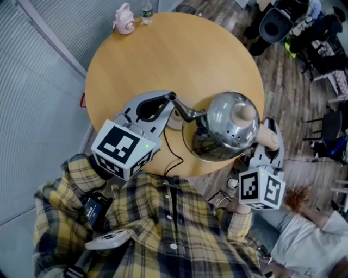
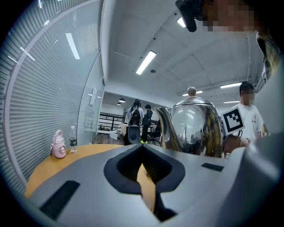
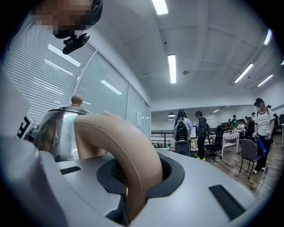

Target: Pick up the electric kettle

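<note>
A polished steel electric kettle (image 1: 228, 127) with a beige lid knob stands at the near edge of the round wooden table (image 1: 163, 54). Its spout points left. My right gripper (image 1: 269, 138) is shut on the kettle's beige handle (image 3: 120, 150), which fills the hollow between its jaws. My left gripper (image 1: 172, 98) hovers just left of the spout, jaws together and holding nothing. In the left gripper view the kettle (image 2: 195, 126) rises right behind my left gripper (image 2: 144, 177). Whether the kettle's bottom rests on its base is hidden.
A pink bottle (image 1: 124, 19) and a small water bottle (image 1: 146, 12) stand at the table's far edge. A black cord (image 1: 175, 157) hangs off the near edge. Office chairs (image 1: 274, 24) and people stand beyond the table on the right, and another person (image 1: 304, 239) is close at lower right.
</note>
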Tool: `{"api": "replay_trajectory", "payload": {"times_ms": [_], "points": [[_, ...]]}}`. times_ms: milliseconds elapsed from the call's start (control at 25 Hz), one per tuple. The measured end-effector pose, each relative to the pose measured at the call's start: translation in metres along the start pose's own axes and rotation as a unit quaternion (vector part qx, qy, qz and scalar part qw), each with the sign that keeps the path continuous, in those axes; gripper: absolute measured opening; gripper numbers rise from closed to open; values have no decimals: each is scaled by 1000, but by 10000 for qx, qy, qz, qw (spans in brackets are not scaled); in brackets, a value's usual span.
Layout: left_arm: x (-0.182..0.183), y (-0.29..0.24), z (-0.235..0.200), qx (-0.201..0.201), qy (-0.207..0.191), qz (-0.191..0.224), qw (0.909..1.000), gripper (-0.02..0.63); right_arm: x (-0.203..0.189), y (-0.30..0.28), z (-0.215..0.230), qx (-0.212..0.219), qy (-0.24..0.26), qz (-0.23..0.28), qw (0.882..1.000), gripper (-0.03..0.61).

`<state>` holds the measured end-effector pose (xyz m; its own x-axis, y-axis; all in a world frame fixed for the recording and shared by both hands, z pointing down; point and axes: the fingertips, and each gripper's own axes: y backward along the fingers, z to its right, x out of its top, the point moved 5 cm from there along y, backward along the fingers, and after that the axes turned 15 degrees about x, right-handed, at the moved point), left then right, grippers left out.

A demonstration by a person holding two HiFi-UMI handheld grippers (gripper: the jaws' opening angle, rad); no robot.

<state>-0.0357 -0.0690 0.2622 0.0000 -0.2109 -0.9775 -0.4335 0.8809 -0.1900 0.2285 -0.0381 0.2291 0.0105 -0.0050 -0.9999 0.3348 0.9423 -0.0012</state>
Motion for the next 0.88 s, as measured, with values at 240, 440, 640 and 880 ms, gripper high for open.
{"api": "replay_trajectory", "payload": {"times_ms": [240, 440, 640, 880], "points": [[-1, -5, -4, 26, -90, -28, 10000, 2, -5, 0, 5, -12, 1, 26, 10000, 61], [3, -2, -8, 11, -200, -98, 9998, 2, 4, 0, 0, -15, 52, -13, 10000, 61], [-7, -3, -11, 40, -287, -259, 9992, 2, -10, 2, 7, -62, -79, -13, 9999, 62], [-10, -7, -8, -56, -329, -368, 9988, 2, -9, 6, 11, -175, 4, -8, 9998, 63]]}}
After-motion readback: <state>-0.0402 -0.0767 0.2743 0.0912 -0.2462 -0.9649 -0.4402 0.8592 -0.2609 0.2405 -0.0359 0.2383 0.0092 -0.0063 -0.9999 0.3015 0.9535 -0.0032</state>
